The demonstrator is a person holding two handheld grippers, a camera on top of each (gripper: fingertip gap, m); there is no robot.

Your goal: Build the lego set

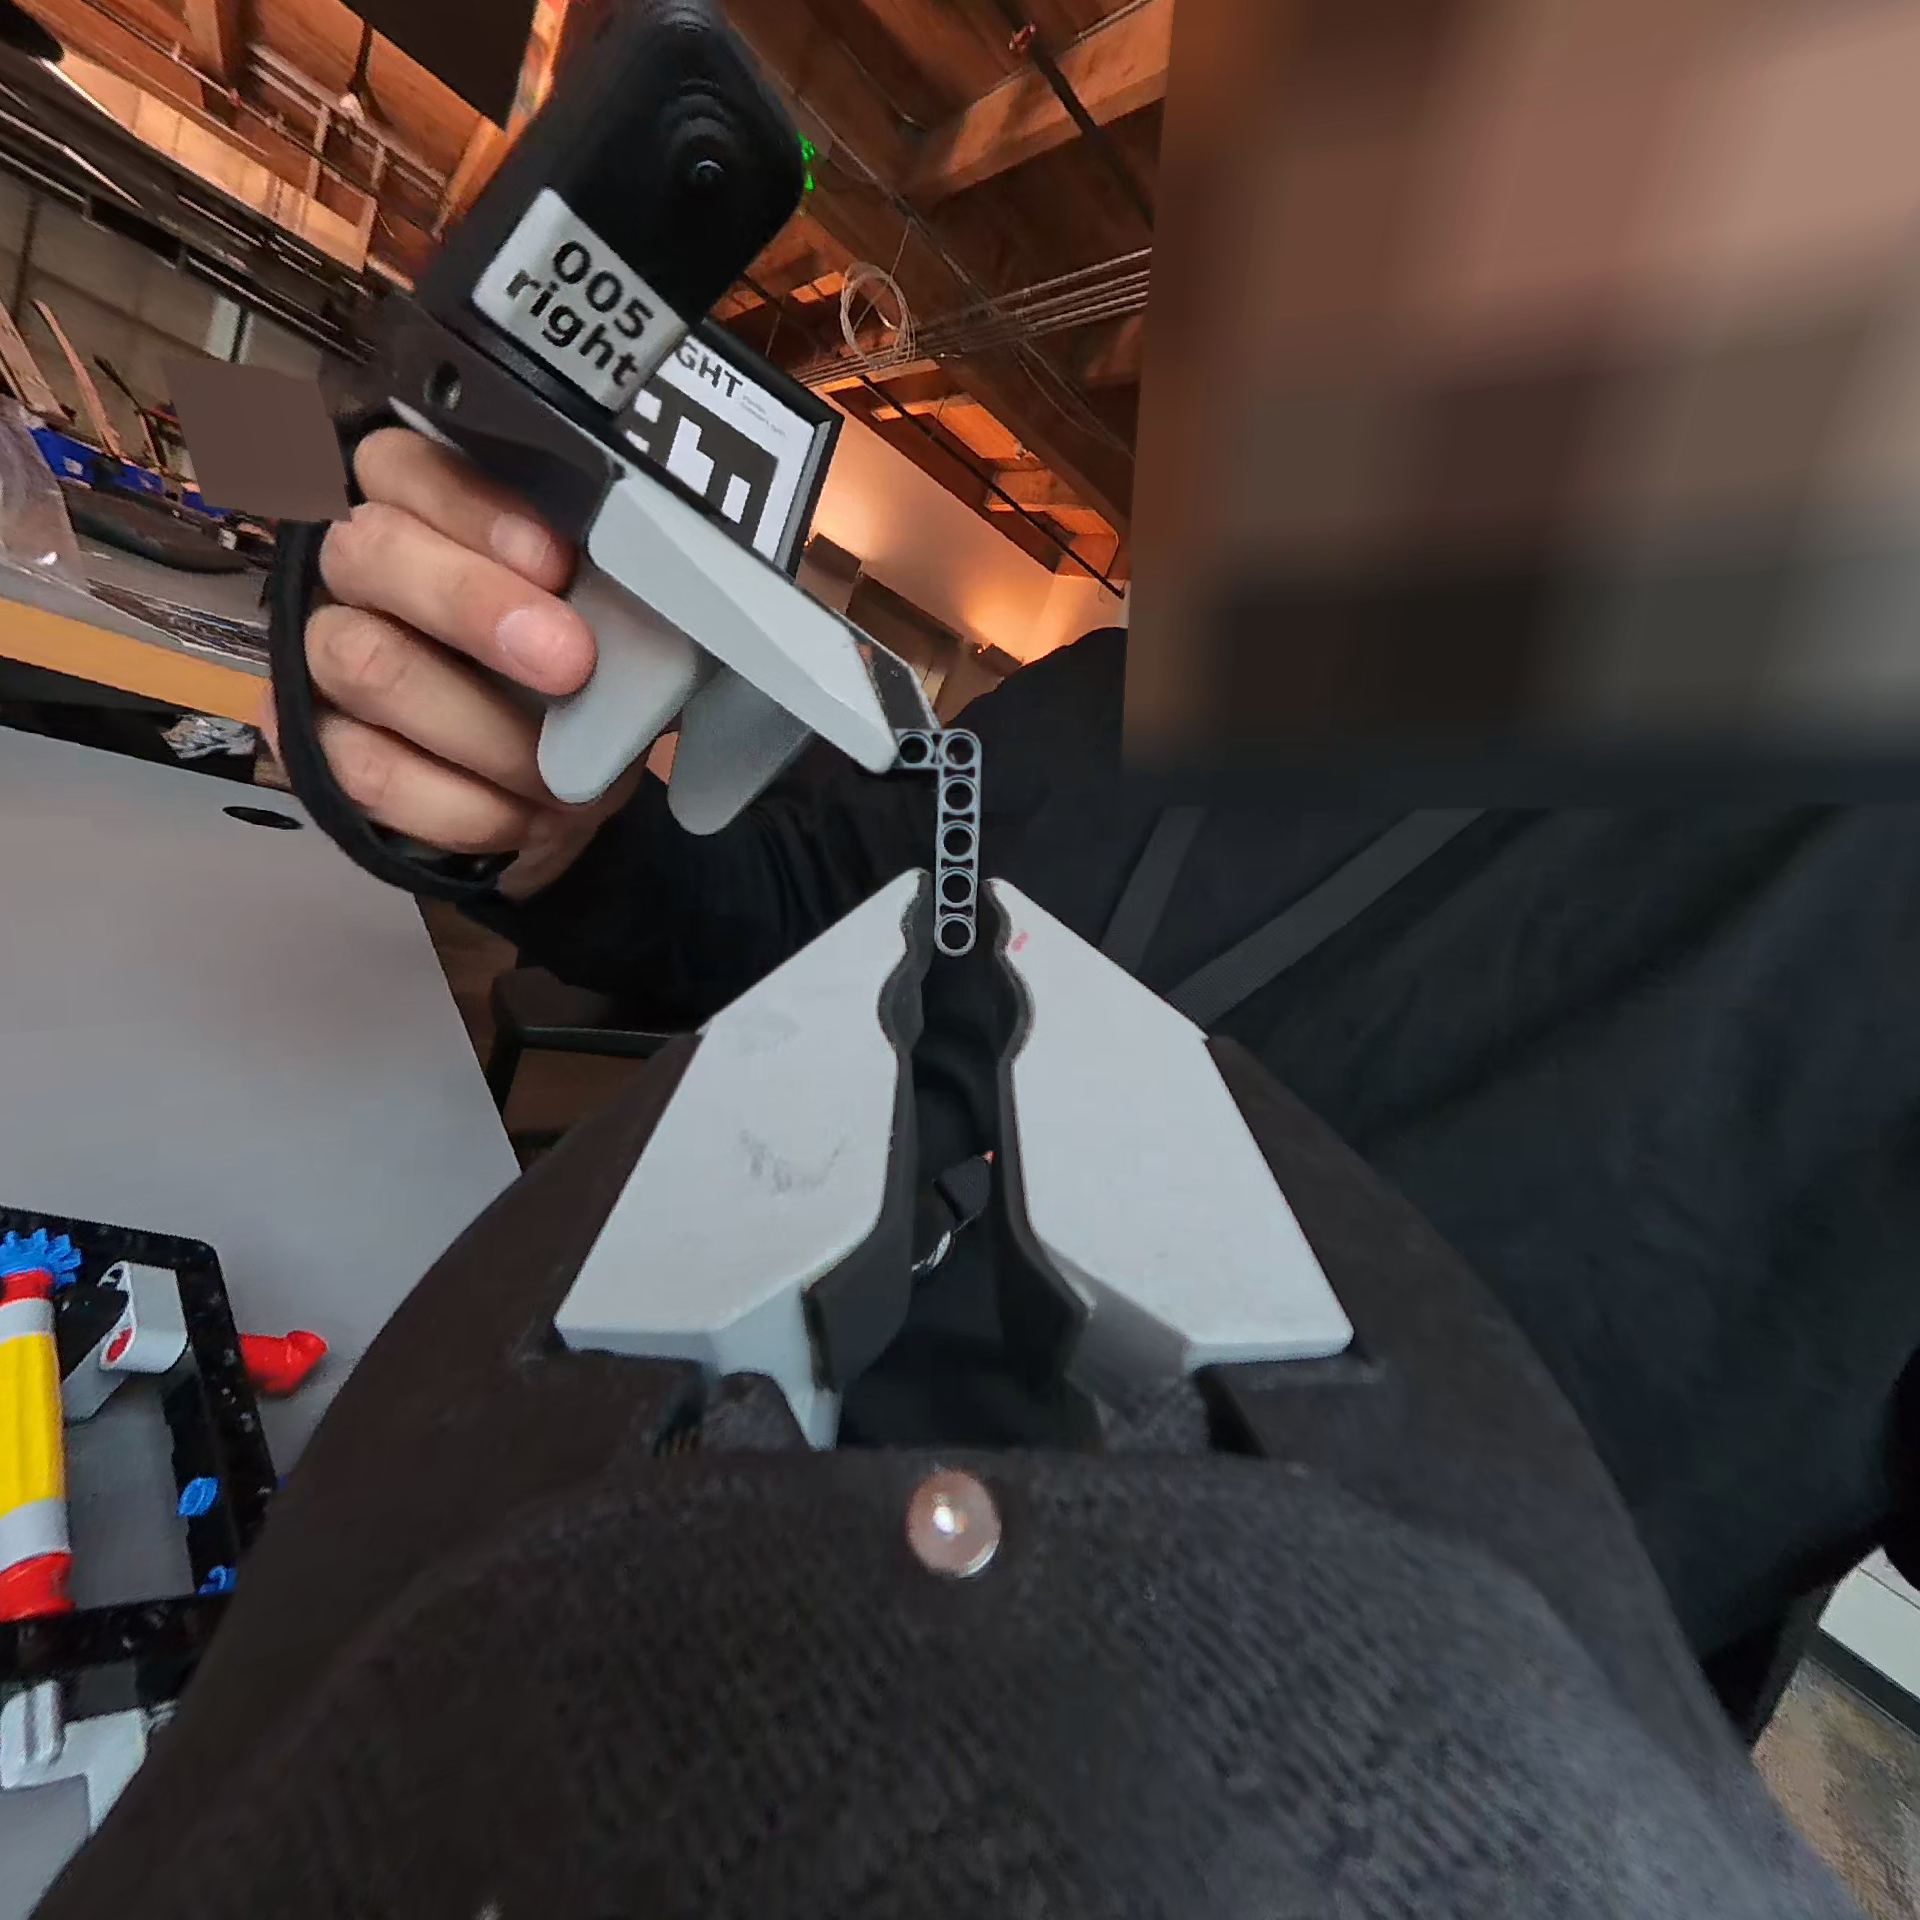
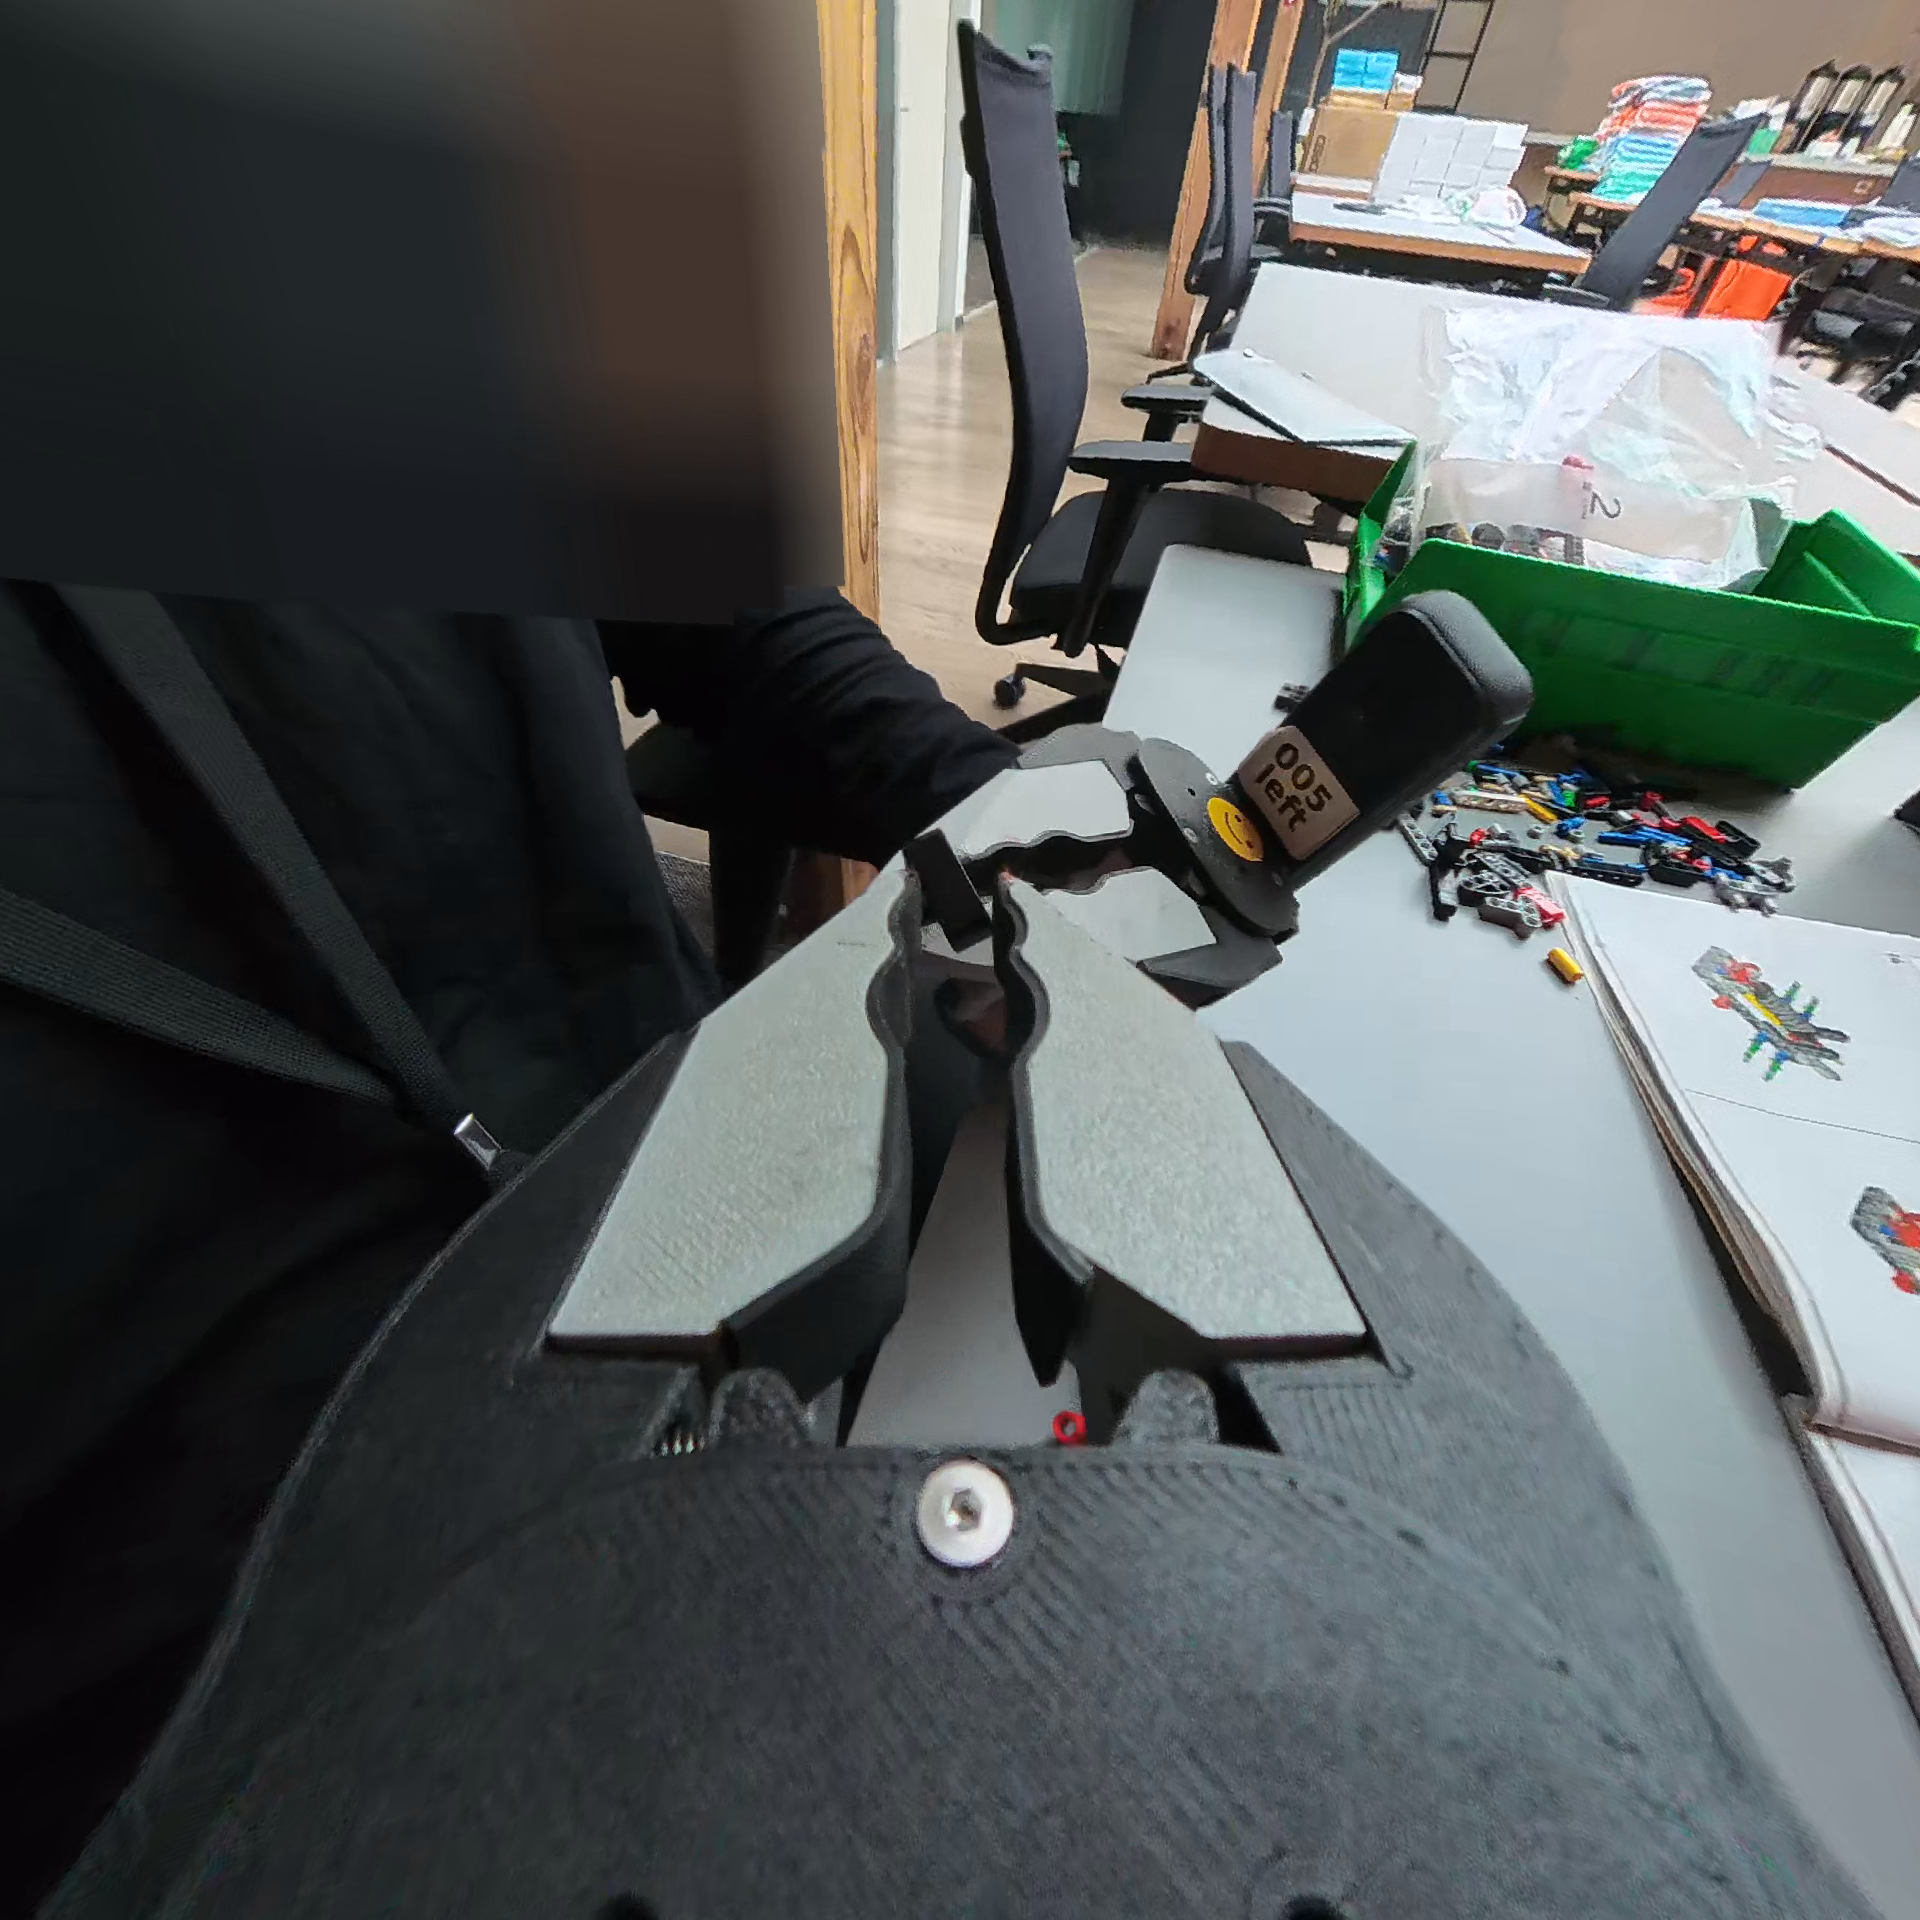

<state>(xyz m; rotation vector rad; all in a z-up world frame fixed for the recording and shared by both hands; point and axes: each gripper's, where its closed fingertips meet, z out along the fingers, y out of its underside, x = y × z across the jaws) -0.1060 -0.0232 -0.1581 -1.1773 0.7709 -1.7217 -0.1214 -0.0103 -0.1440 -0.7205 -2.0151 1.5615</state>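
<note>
A grey L-shaped beam with round holes hangs in the air between the two grippers, in front of a person in black. My right gripper is shut on the beam's short upper arm. My left gripper has its tips closed against the sides of the beam's lower end. In the right wrist view the beam shows edge-on as a dark bar between my right gripper's tips, with the left gripper just behind it. A partly built model with a black frame and a yellow and red cylinder lies on the grey table.
A pile of loose pieces lies on the table in front of a green bin holding a plastic bag. An open instruction booklet lies at the right. A black office chair stands behind. A red piece lies by the model. The grippers are tip to tip, or close to it.
</note>
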